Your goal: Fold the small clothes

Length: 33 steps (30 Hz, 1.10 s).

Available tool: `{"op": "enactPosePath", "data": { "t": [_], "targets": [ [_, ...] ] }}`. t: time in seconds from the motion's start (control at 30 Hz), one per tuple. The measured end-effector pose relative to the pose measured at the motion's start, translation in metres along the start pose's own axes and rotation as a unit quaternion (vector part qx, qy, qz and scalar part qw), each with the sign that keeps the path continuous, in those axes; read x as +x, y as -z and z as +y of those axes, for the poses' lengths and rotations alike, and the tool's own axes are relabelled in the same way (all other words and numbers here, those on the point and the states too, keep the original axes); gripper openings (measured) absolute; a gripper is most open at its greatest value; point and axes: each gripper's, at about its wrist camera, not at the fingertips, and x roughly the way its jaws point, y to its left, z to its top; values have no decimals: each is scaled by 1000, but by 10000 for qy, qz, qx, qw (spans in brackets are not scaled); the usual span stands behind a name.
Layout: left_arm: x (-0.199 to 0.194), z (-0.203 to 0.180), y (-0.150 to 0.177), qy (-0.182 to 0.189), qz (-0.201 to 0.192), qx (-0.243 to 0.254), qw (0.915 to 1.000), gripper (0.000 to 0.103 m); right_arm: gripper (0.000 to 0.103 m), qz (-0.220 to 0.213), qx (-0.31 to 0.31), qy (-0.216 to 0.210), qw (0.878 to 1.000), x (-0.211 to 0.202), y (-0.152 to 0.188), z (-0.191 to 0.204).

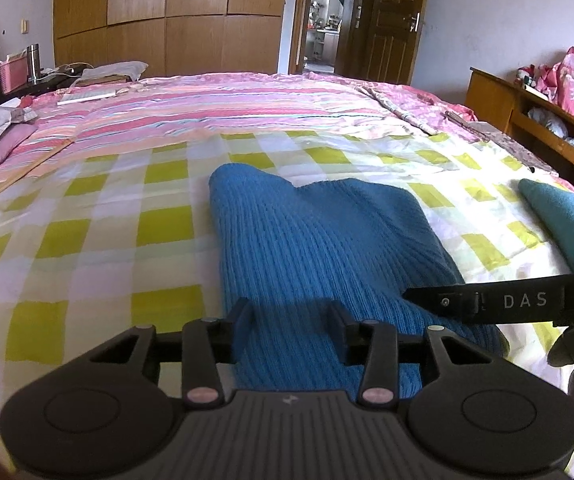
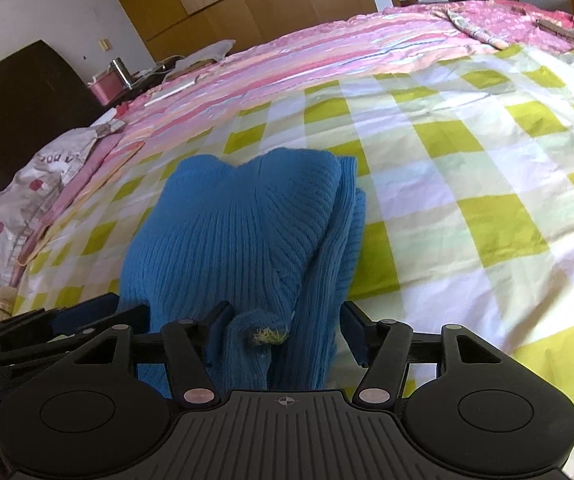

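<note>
1. Here, blue knit sweater (image 1: 319, 240) lies folded on the yellow-checked sheet (image 1: 87, 208), running from 6 toward 12 o'clock ahead of the left gripper (image 1: 291, 316).
2. Left gripper jaws spread, sweater's near edge between them, pads not pressing.
3. Right gripper (image 2: 283, 320) jaws spread wide over the sweater's near end, a bunched fold (image 2: 259, 332) lying loose between them.
4. A teal cloth (image 1: 567, 224) sits at 3 o'clock.
</note>
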Motion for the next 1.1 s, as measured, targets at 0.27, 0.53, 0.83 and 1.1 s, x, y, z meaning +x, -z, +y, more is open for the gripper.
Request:
{"op": "enactPosePath", "data": {
  "t": [0.27, 0.53, 0.83, 1.1],
  "targets": [
    [-2, -2, 7, -13, 31, 74, 10000, 46, 57, 175, -99, -11, 9998, 3, 10, 5],
    [-2, -3, 11, -31, 54, 116, 9999, 47, 57, 166, -221, 40, 9996, 4, 12, 7],
    [-2, -4, 22, -86, 86, 232, 9997, 47, 56, 131, -368, 121, 9992, 3, 19, 10],
    [-15, 8, 8, 71, 30, 24, 10000, 47, 58, 23, -184, -102, 9998, -13, 2, 5]
  ]
}}
